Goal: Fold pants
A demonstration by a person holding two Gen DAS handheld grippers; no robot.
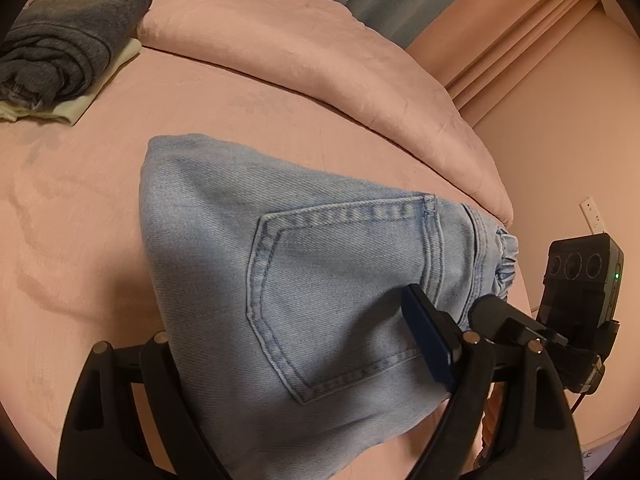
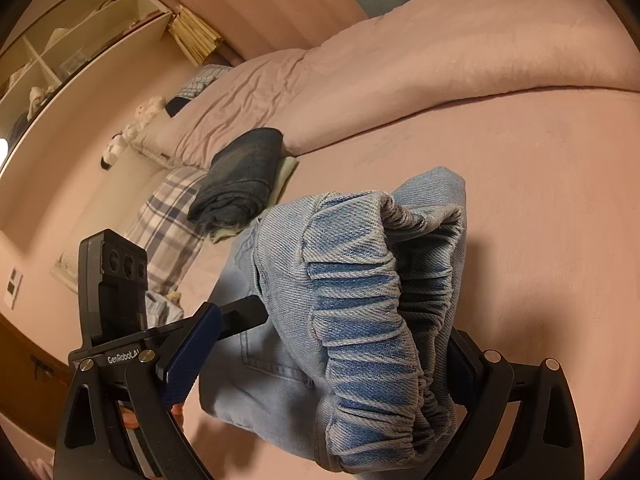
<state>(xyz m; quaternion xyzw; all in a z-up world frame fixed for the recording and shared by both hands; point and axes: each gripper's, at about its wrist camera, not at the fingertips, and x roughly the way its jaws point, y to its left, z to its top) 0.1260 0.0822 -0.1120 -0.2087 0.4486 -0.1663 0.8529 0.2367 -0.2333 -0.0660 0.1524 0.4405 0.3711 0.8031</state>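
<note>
Here, light-blue denim pants (image 1: 288,280) lie folded on a pink bed sheet (image 1: 80,200), filling the lower centre of the left wrist view with a stitched back pocket (image 1: 340,288) facing up. The left gripper (image 1: 304,344) straddles the bundle: its blue-padded right finger (image 1: 430,340) rests against the denim at about 4 o'clock of the pocket, while the opposite finger is hidden under the cloth, so the fingers stand wide apart around the fabric and a firm clamp cannot be confirmed. At 3 o'clock in this view the right gripper (image 1: 496,316) meets the gathered waistband (image 1: 506,264). In the right wrist view the pants (image 2: 280,320) rise toward the lens with the elastic waistband (image 2: 372,320) bunched in front; the right gripper (image 2: 328,364) has its fingers set apart on either side of this thick waistband, the blue pad (image 2: 192,356) of one finger showing at 9 o'clock, and whether the fingers press the cloth cannot be told. A folded dark garment (image 2: 244,176) sits on a pale folded one at 11 o'clock of the pants, just beside the pink duvet (image 2: 400,52). A plaid pillow (image 2: 172,216) lies near the bed's edge at 9 o'clock.
</note>
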